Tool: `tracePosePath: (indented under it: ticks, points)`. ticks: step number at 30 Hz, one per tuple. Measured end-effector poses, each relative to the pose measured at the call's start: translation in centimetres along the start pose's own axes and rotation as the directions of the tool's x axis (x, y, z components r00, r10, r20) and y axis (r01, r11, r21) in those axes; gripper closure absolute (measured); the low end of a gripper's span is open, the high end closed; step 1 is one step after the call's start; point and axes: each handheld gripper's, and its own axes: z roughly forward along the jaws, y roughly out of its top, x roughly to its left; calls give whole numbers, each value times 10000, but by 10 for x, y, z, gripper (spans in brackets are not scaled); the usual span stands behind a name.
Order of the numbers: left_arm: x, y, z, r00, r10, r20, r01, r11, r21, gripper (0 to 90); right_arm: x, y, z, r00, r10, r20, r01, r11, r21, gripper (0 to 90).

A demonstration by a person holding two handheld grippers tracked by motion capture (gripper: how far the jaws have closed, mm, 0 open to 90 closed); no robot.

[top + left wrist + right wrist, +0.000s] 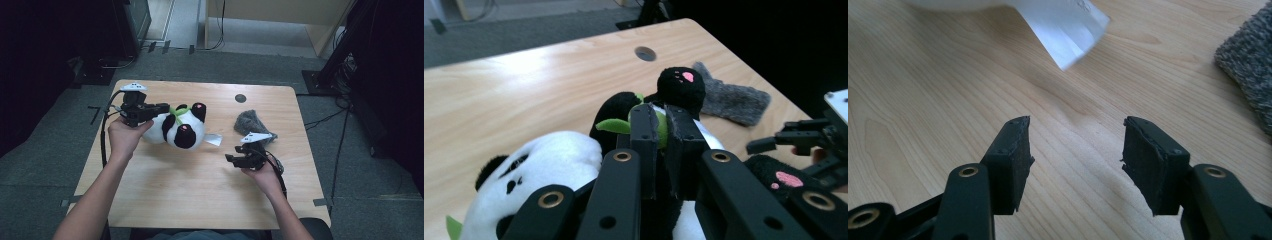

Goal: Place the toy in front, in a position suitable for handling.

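Left hand-held gripper pinching plush panda by green scarf, worktop's 10 o'clock. Soft, light, squashy; scarf or limb gripping best. Right hand-held gripper standing half-open, holding nothing, near white tag.

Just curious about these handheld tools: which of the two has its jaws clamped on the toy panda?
The left gripper, at the table's left: its jaws pinch the panda by its green collar. The right gripper has jaws apart, nothing between them.
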Motion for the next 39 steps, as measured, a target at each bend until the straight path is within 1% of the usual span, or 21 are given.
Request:
tracePosePath:
  ticks: [2,5,9,10,12,13,14,16,17,19,22,26,29,30,31,33,35,36,37,38,39]
  points:
    - [-5,-4,4,10000,81,-55,-81,10000,36,837,-1,0,-1,10000,15,29,-15,10000,-26,446]
    - [-11,-11,8,9998,-119,151,120,9999,-60,837,-1,0,-3,10000,-8,48,8,9999,-101,448]
    - [-22,-17,13,9994,-158,308,163,9997,-166,836,-2,0,-4,10000,34,48,-33,9998,-193,449]
    - [-22,-17,13,9994,-158,308,163,9997,-166,836,-2,0,-4,10000,34,48,-33,9998,-193,449]
    - [-31,-20,17,9991,-90,418,98,9998,-169,836,-1,0,-4,10000,-15,58,17,9997,-256,451]
    - [-31,-20,17,9991,-90,418,98,9998,-169,836,-1,0,-4,10000,-15,58,17,9997,-256,451]
    - [-37,-23,21,9992,80,396,-74,9998,-169,836,0,1,-4,10000,-78,58,79,9996,-285,451]
    - [-40,-24,22,9992,120,374,-115,9998,-136,835,0,1,-4,9999,-97,57,99,9995,-292,451]
    - [-44,-27,26,9991,221,369,-217,9997,-111,835,0,1,-4,9999,-114,40,115,9995,-286,452]
    - [-45,-29,28,9989,268,379,-264,9996,-97,832,1,1,-3,9999,-137,27,138,9994,-304,452]
    - [-44,-38,37,9980,172,611,-177,9998,86,827,1,1,-3,9998,-180,31,181,9994,-282,452]
    - [-43,-42,38,9973,175,716,-173,9998,-32,819,1,1,-3,9998,-176,43,177,9994,-309,453]
    - [-39,-45,37,9921,381,1199,-387,9992,27,771,0,1,-4,9998,-167,80,170,9992,-361,454]
    - [-39,-45,37,9921,381,1199,-387,9992,27,739,0,1,-4,9998,-167,80,170,9992,-361,454]
    - [-38,-46,37,9903,422,1327,-432,9991,43,739,0,1,-4,9998,-159,91,162,9992,-374,454]
    - [-36,-47,38,9834,584,1720,-635,9977,240,603,-1,1,-4,9998,-159,110,163,9991,-397,454]
    - [-35,-49,39,9834,894,1576,-965,9946,382,540,-1,1,-5,9998,-161,140,167,9990,-409,454]
    - [-35,-50,38,9840,1068,1425,-1128,9930,347,511,-1,1,-5,9998,-150,149,156,9989,-435,454]
    - [-35,-50,38,9840,1068,1425,-1128,9930,347,498,-1,1,-5,9998,-150,149,156,9989,-435,454]
    - [-34,-51,36,9823,1212,1426,-1253,9919,201,498,-1,1,-6,9998,-136,156,143,9989,-455,454]
    - [-31,-51,33,9790,1231,1624,-1249,9922,10,464,-2,1,-7,9998,-120,157,128,9987,-499,454]
